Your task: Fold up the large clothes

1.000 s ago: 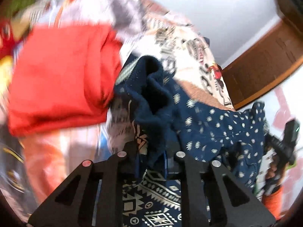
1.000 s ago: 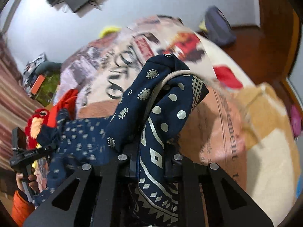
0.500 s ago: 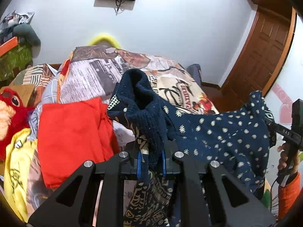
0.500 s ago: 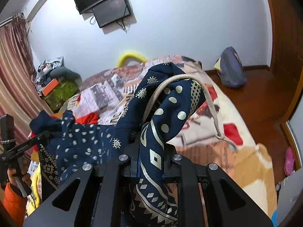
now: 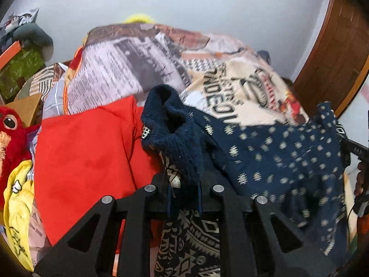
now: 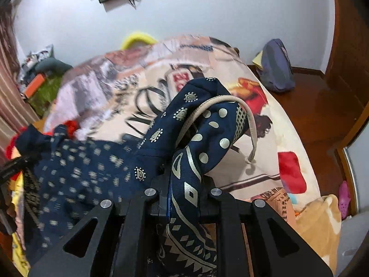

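Observation:
A large navy garment with pale dot and geometric prints [image 5: 276, 157] hangs stretched between my two grippers above the bed. My left gripper [image 5: 184, 191] is shut on a bunched navy corner with a knit edge [image 5: 170, 124]. My right gripper [image 6: 184, 194] is shut on the other corner [image 6: 203, 138], where a beige drawstring [image 6: 244, 115] loops out. The garment spans leftwards in the right wrist view [image 6: 87, 168] to the other gripper [image 6: 13, 166]. In the left wrist view the right gripper [image 5: 359, 152] shows at the right edge.
The bed carries a printed newspaper-style blanket [image 5: 143, 64]. A red garment [image 5: 87, 152] and a yellow one [image 5: 18, 198] lie at its left, beside a red plush toy [image 5: 11, 133]. A backpack [image 6: 274, 69] sits on the wooden floor by the door.
Both grippers have tipped downward toward the bed, with the navy garment still held between them. The wall and screens have slid up out of view.

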The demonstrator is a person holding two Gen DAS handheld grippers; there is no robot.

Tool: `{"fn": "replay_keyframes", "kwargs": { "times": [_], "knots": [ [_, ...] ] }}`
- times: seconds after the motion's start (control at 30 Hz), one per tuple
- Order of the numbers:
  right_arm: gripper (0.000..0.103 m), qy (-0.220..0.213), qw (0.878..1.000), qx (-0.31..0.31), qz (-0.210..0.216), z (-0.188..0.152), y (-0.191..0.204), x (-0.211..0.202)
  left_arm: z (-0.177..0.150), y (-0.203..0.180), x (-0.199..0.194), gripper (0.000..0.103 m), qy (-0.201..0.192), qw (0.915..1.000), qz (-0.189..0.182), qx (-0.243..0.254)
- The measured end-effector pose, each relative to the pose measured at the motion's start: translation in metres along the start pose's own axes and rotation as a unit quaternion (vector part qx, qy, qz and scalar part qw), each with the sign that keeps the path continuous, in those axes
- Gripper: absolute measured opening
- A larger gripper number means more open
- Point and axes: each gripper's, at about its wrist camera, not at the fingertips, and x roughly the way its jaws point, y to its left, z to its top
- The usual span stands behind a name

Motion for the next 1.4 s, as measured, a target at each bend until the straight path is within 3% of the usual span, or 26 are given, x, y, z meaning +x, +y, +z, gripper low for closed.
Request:
{"fn": "replay_keyframes", "kwargs": {
  "times": [0.23,0.43,0.57,0.83,1.03,1.1,1.23,1.4],
  "knots": [
    [0.020,0.053,0.996,0.068,0.015,-0.015,-0.032,0.027,-0.010,0.021,0.026,0.024,0.044,0.9981,-0.003,-0.043],
    [0.025,0.048,0.997,0.061,-0.016,-0.022,-0.031,-0.001,-0.015,0.010,0.015,0.031,0.053,0.9983,0.018,-0.017],
    [0.041,0.042,0.997,0.060,-0.016,-0.023,-0.030,-0.024,-0.019,0.001,-0.012,0.032,0.045,0.9987,0.027,0.001],
    [0.044,0.000,0.999,0.047,0.000,-0.026,-0.007,-0.096,-0.024,-0.009,-0.089,0.032,0.007,0.9997,0.014,0.020],
    [0.049,-0.041,0.999,0.018,0.004,-0.033,0.023,-0.152,-0.035,-0.019,-0.145,0.039,-0.023,0.9988,0.010,0.041],
    [0.051,-0.053,0.999,0.008,0.006,-0.039,0.033,-0.167,-0.043,-0.021,-0.164,0.046,-0.034,0.9983,0.007,0.048],
    [0.066,-0.069,0.998,-0.014,-0.001,-0.053,0.050,-0.188,-0.057,-0.025,-0.188,0.061,-0.043,0.9972,0.003,0.061],
    [0.070,-0.050,0.997,-0.056,-0.022,-0.072,0.067,-0.192,-0.081,-0.022,-0.204,0.072,-0.028,0.9973,-0.011,0.068]
  ]
}}
